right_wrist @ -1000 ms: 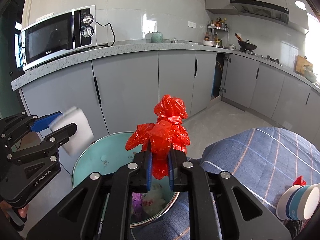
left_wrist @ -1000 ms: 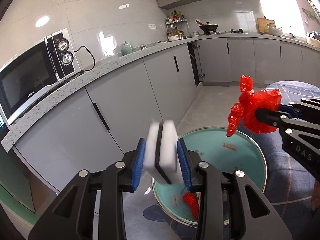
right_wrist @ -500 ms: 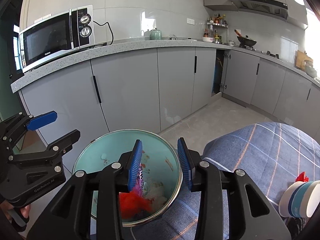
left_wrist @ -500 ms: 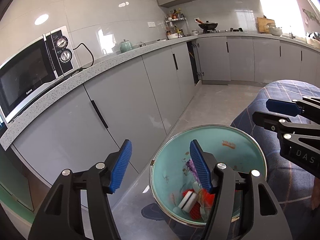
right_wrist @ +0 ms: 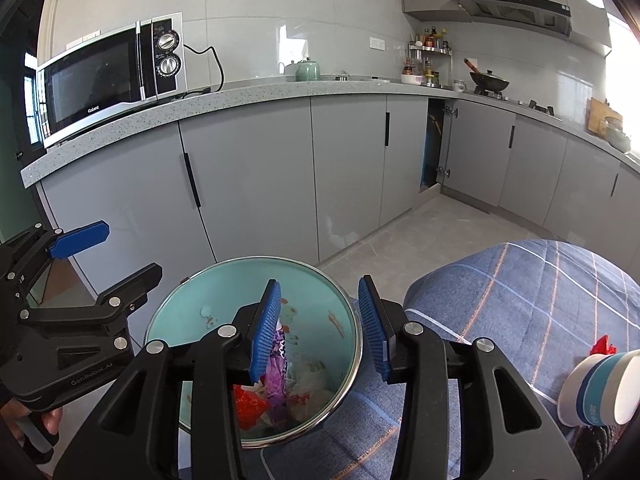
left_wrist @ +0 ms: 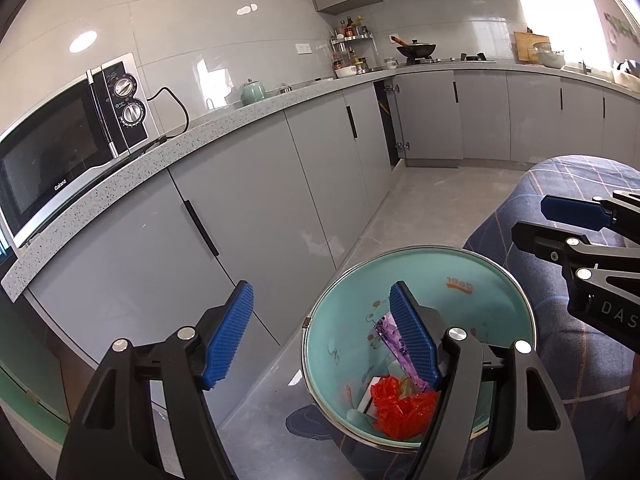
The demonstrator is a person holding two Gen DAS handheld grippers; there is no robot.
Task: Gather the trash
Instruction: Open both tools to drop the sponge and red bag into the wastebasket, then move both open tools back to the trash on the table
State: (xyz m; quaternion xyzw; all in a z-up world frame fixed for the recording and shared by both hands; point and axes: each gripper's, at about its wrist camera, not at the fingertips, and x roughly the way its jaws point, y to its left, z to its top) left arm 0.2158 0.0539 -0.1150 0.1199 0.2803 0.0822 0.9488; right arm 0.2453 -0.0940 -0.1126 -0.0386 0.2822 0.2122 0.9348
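The white sponge and red plastic bag (left_wrist: 402, 410) held a second ago now lie in the teal trash bin (left_wrist: 460, 276), and both the left gripper (left_wrist: 320, 332) and right gripper (right_wrist: 320, 324) have just opened and hang empty above it, while a paper cup (right_wrist: 600, 390) still waits on the blue plaid cloth (right_wrist: 520, 300).

"Galanz" on microwave (left_wrist: 60, 152); "GenRobot.AI" on left gripper (right_wrist: 86, 268)

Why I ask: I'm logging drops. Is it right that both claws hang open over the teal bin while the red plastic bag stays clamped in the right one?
Not quite: the right claw is empty. The right wrist view shows the red plastic bag lying inside the teal bin; the left claw is open too.
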